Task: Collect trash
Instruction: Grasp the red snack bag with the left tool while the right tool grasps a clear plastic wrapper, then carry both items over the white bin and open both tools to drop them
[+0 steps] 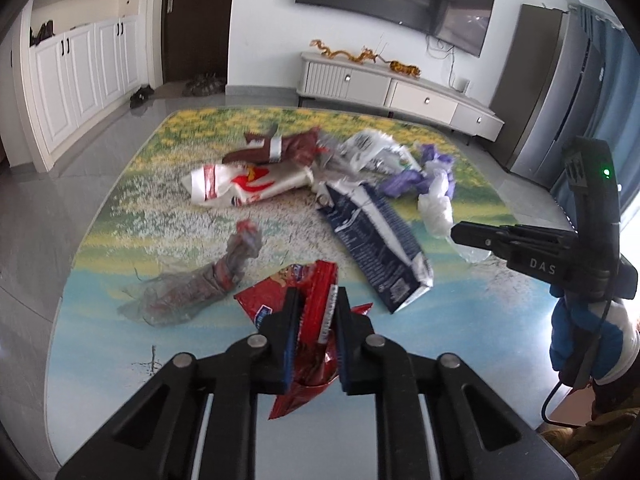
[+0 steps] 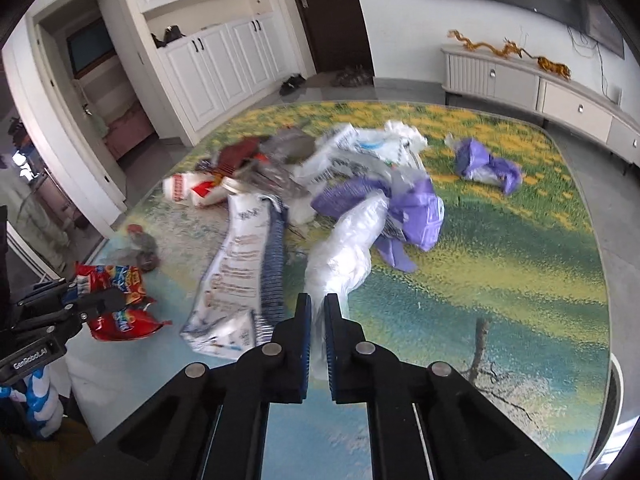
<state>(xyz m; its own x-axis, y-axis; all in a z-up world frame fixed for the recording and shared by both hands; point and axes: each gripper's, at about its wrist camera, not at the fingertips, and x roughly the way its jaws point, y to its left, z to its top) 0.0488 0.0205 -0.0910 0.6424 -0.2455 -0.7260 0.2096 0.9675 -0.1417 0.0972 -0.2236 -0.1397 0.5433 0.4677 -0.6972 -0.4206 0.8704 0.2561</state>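
Observation:
Trash lies scattered on a table with a printed landscape cover (image 1: 100, 240). My left gripper (image 1: 316, 300) is shut on a red snack wrapper (image 1: 308, 292), near the table's front edge; it also shows in the right wrist view (image 2: 120, 300). My right gripper (image 2: 317, 304) is shut on a clear-white plastic bag (image 2: 352, 240) that trails toward a purple bag (image 2: 416, 208). A blue and white carton (image 1: 376, 236) lies flattened between the two grippers. A grey crumpled wrapper (image 1: 208, 284) lies left of the red wrapper.
Farther back lie a white and red bag (image 1: 240, 184), a brown wrapper (image 1: 272, 148), a white printed bag (image 1: 372, 148) and a second purple bag (image 2: 488, 168). Beyond the table are a TV cabinet (image 1: 400, 88), white cupboards (image 1: 80, 80) and a dark door (image 1: 196, 20).

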